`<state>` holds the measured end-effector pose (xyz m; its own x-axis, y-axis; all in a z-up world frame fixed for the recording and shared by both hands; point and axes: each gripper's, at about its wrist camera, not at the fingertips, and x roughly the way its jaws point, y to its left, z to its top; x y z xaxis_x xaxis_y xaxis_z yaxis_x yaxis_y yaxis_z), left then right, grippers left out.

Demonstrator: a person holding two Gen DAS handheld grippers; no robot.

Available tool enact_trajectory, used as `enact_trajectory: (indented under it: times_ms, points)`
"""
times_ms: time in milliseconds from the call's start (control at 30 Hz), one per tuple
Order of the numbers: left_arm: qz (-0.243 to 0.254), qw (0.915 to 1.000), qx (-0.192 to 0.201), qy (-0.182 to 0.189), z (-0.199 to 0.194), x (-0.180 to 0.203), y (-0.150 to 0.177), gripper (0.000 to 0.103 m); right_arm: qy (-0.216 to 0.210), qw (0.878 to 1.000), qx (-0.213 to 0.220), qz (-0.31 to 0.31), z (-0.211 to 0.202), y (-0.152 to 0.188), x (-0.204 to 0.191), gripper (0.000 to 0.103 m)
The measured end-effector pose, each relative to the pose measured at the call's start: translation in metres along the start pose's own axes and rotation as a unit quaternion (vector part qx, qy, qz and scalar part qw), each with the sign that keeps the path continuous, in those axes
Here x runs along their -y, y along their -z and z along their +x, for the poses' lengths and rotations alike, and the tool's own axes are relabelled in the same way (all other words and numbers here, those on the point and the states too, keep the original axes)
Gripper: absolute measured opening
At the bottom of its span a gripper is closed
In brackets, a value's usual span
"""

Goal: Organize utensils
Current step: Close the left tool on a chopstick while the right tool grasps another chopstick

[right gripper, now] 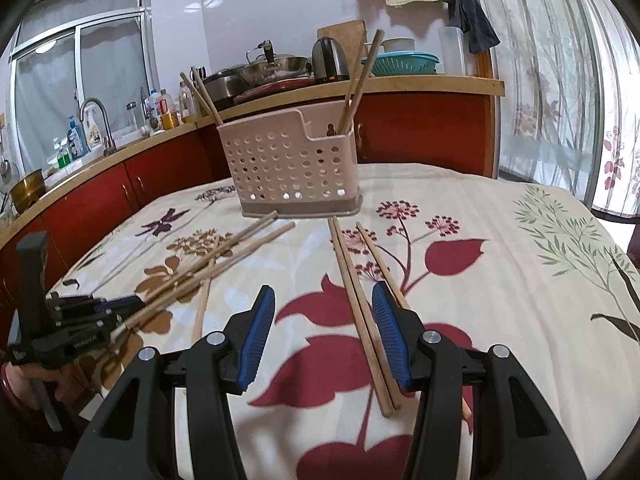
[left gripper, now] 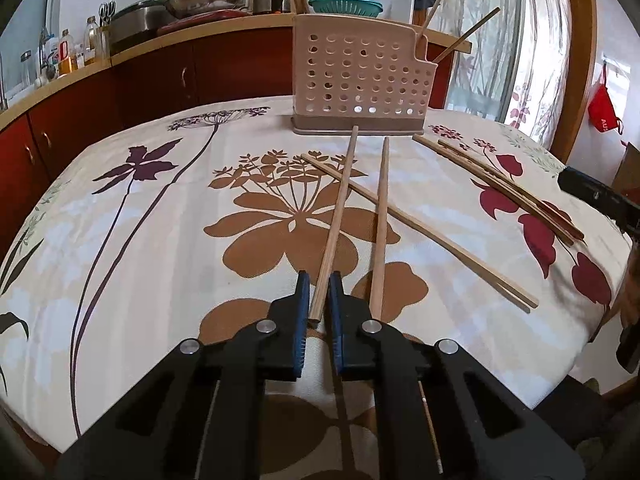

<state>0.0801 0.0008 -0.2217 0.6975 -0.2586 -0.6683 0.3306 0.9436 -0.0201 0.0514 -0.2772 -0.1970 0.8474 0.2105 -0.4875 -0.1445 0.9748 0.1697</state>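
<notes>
Floral tablecloth (left gripper: 120, 280), left tool (left gripper: 319, 292) pinching chopstick (left gripper: 336, 216), right tool (right gripper: 323, 322) spread, sink faucet (right gripper: 96, 120) only rightward.

My left gripper (left gripper: 319, 286) pinches the near end of one chopstick (left gripper: 336, 216), its shaft running toward 12 o'clock. A second chopstick (left gripper: 381, 224) lies just beside, at 1 o'clock. A flat pair (left gripper: 416, 226) crosses under both. The perforated utensil holder (left gripper: 360, 80) stands at 12 o'clock on the floral tablecloth (left gripper: 140, 260).

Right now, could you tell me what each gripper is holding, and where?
Left gripper pinches one chopstick near its end. Right gripper is open, holding nothing.
</notes>
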Motion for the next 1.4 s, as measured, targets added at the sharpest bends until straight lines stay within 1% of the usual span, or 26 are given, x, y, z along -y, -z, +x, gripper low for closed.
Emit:
enact_trajectory:
  times_ms: [133,233,300,400,500,700,833,933,967,1067,1133,1400]
  points:
    - [0.004,0.9999,0.009,-0.002,-0.004,0.002,0.000,0.010,0.003,1.000,-0.006,-0.004,-0.003,0.011,0.007,0.050]
    - [0.003,0.9999,0.011,-0.004,-0.004,0.001,0.000,0.010,0.003,1.000,-0.013,-0.010,-0.004,0.021,0.011,0.045]
    - [0.002,0.9999,0.011,-0.006,-0.005,0.001,0.001,0.010,0.002,1.000,-0.017,-0.010,-0.005,0.028,0.014,0.037]
    - [0.002,0.9999,0.008,-0.007,-0.005,0.000,0.001,0.010,-0.003,1.000,-0.022,-0.011,-0.006,0.034,0.016,0.032]
    - [0.000,1.0000,0.005,-0.007,-0.003,-0.001,0.002,0.010,0.001,0.999,-0.033,-0.013,-0.004,0.038,0.016,0.032]
    - [-0.001,1.0000,0.006,-0.007,-0.003,-0.002,0.002,0.010,0.007,0.999,-0.034,-0.013,-0.003,0.040,0.018,0.032]
    - [-0.003,0.9999,0.007,-0.006,-0.003,-0.002,0.001,0.010,-0.001,0.999,-0.051,-0.012,0.001,0.043,0.017,0.032]
    - [-0.003,0.9999,0.007,-0.007,-0.002,-0.002,0.002,0.010,0.003,0.999,-0.047,-0.014,0.001,0.045,0.016,0.032]
    - [-0.003,1.0000,0.007,-0.006,-0.002,-0.002,0.002,0.010,0.005,0.999,-0.044,-0.012,0.001,0.045,0.017,0.031]
    - [-0.003,1.0000,0.007,-0.006,-0.002,-0.001,0.002,0.010,0.014,0.999,-0.033,-0.011,0.001,0.048,0.021,0.017]
    - [-0.006,0.9999,0.007,-0.006,-0.001,-0.002,0.003,0.010,0.014,1.000,-0.026,-0.008,0.000,0.049,0.025,0.011]
    - [-0.005,0.9998,0.019,-0.008,-0.005,0.001,0.006,0.010,0.012,1.000,-0.014,-0.012,-0.007,0.043,0.021,0.008]
